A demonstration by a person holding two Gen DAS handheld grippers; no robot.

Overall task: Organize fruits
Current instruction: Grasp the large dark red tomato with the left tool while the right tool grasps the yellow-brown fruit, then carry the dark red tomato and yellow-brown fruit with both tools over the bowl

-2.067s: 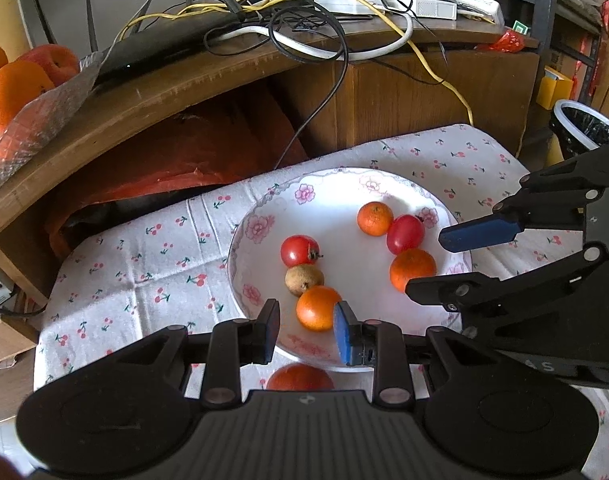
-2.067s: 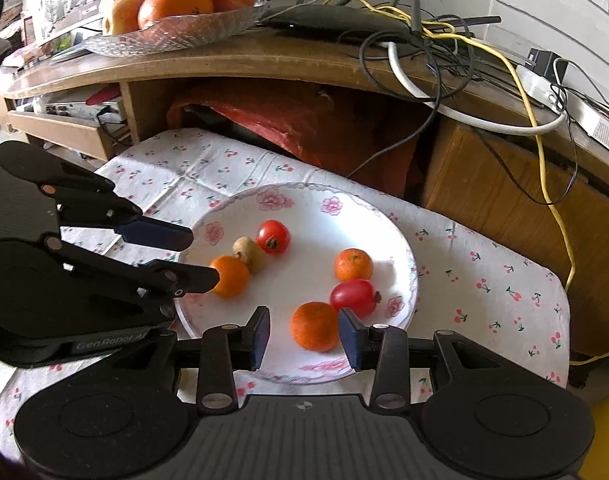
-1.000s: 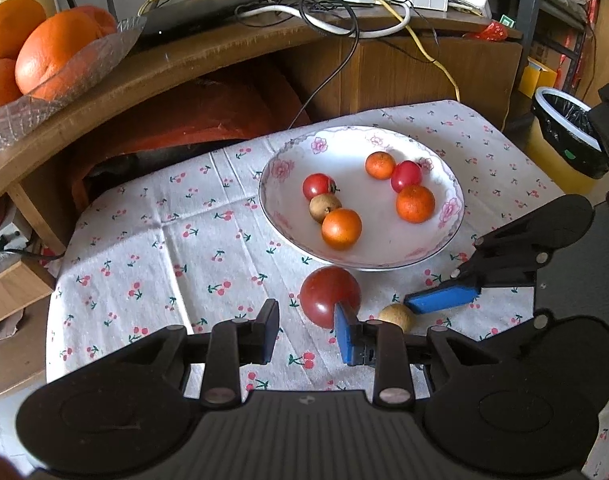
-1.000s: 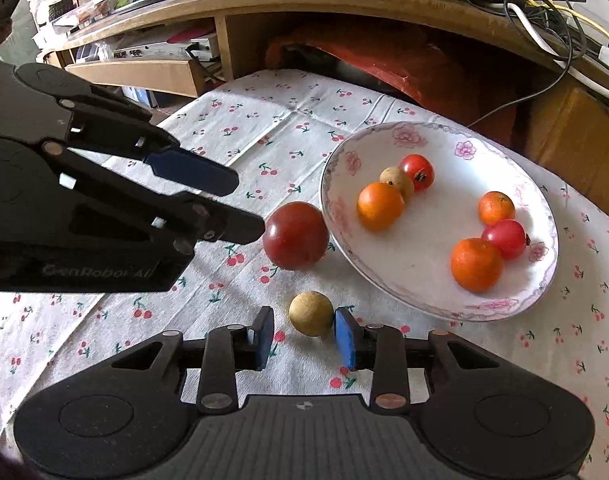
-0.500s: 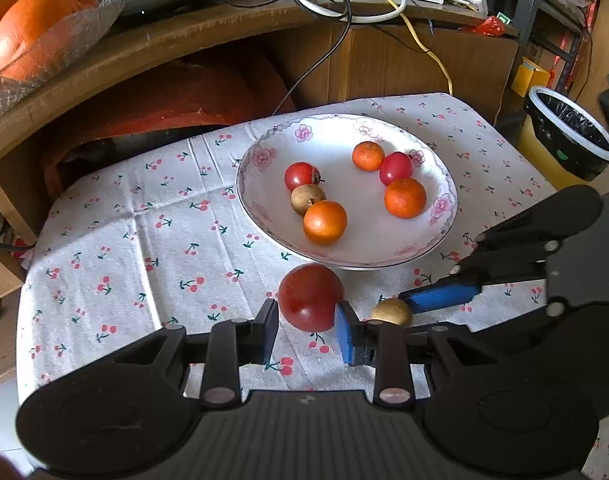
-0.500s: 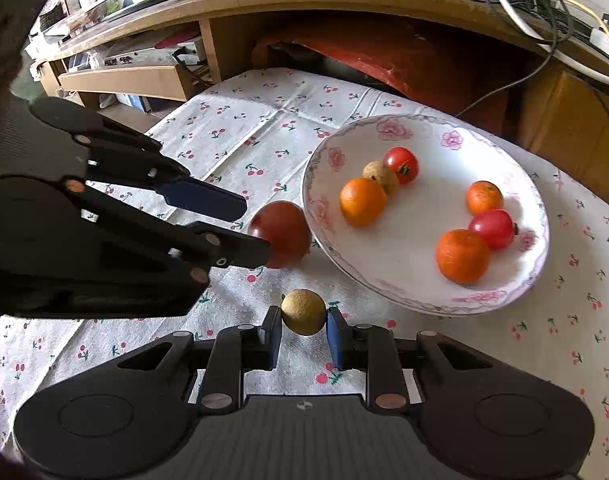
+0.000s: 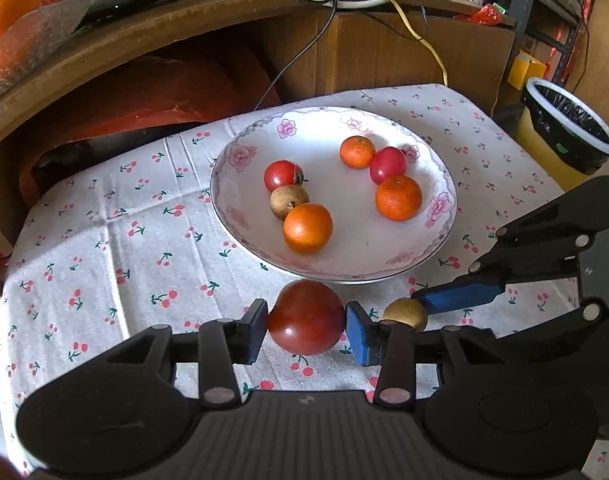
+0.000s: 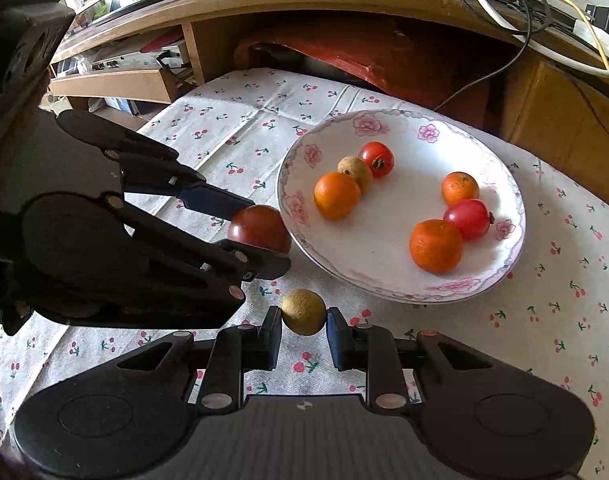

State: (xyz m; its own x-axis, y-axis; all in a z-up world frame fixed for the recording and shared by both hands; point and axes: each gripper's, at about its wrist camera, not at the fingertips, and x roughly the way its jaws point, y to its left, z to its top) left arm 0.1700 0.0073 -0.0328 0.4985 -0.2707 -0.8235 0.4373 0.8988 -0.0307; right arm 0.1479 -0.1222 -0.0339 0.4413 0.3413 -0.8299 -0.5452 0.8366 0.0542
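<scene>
While both sit on the table just short of the plate (image 7: 440, 216), left gripper (image 7: 306, 330) jaws pinch the big red tomato (image 7: 306, 318) at its widest — soft, thin-skinned, bruises easily. Right gripper (image 8: 303, 334) jaws pinch the small brown fruit (image 8: 303, 312) — light, firm, rolls readily.

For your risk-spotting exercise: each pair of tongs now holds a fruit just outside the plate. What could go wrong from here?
1. The left tongs pinch the big red tomato only at its sides; being round and smooth, it might slip or bruise.
2. The right tongs holding the small brown fruit sit close beside the left ones, so they could collide when lifting.
3. The plate already holds six loose fruits; a dropped one may knock them rolling.
</scene>
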